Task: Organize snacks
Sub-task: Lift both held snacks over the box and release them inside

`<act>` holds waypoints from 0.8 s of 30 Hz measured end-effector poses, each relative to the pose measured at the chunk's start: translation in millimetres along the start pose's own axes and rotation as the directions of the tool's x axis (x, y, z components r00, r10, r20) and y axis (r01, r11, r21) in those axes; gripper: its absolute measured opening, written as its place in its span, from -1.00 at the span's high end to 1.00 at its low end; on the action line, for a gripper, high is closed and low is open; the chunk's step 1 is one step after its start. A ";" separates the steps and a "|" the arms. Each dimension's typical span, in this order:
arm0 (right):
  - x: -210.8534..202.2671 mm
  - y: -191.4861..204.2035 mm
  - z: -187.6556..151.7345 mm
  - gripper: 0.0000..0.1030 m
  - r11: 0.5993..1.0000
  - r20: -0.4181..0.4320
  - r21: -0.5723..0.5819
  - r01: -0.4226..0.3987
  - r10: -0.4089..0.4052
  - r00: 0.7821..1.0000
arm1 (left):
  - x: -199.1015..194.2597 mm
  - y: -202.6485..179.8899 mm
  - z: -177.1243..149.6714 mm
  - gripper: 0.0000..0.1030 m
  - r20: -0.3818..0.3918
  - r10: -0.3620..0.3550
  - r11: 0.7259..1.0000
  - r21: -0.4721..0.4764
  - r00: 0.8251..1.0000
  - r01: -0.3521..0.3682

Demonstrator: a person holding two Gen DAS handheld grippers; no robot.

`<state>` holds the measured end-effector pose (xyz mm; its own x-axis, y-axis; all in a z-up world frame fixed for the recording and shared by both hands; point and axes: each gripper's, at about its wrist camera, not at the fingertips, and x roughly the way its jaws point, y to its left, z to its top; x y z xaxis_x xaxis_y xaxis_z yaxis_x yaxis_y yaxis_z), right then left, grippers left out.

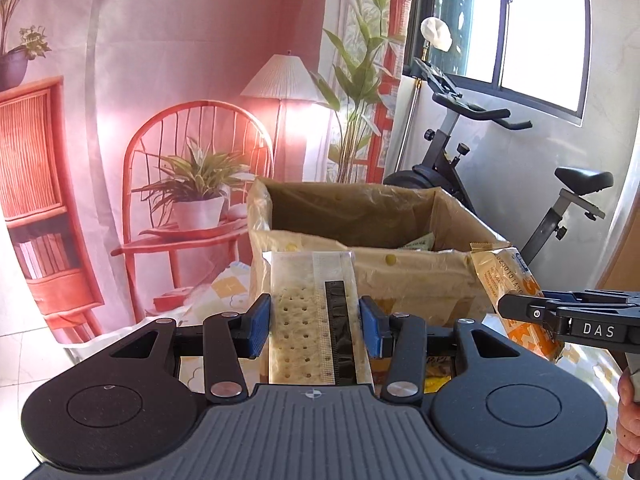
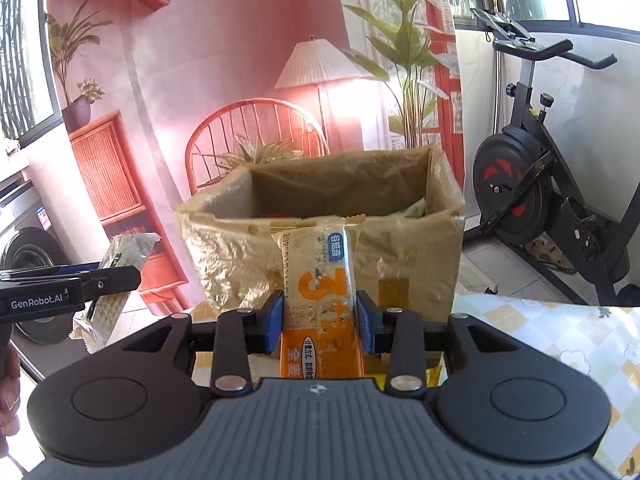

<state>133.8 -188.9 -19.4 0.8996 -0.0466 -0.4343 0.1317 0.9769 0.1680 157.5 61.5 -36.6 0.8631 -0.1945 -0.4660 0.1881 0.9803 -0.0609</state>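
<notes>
While both hands are raised in front of the cardboard box [image 1: 400,272], each gripper carries one snack, and I think they are held this high so that the packets can pass over the front wall of the box and fall inside. The left gripper [image 1: 315,326] has its blue pads pressed on the two long sides of a clear cracker packet [image 1: 308,312], which stands almost upright with its sealed end pointing to the box. The right gripper [image 2: 320,322] is closed in the same way on an orange snack packet [image 2: 320,280], also upright, just in front of the box wall. The box is lined with a thin plastic film and some green wrappers already lie in it at the far right. Both packets are near the box but not yet above its opening. The cracker packet is transparent, so the pale crackers with small holes show through, beside a dark strip. The orange one is shiny, with a white upper part, a big number and a blue label.
</notes>
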 end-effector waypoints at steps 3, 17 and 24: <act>11.6 -11.2 35.9 0.25 1.000 0.033 0.003 0.019 -0.019 0.999 | 14.5 -8.5 33.9 0.05 0.033 -0.019 1.000 0.008 0.999 0.019; 90.8 -39.6 130.9 0.25 0.996 0.090 -0.025 0.080 -0.077 0.993 | 115.2 -23.8 124.2 0.05 0.052 -0.018 0.997 0.078 0.998 0.013; 137.4 -45.8 127.2 0.25 0.996 0.016 -0.042 0.079 -0.079 0.997 | 153.6 -22.3 118.6 0.05 0.010 0.000 0.996 0.094 1.000 -0.001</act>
<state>304.4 -266.6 25.8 0.8928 -0.1264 -0.4323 0.1850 0.9780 0.0961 341.6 5.5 -2.1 0.8678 -0.1951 -0.4570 0.2305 0.9728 0.0224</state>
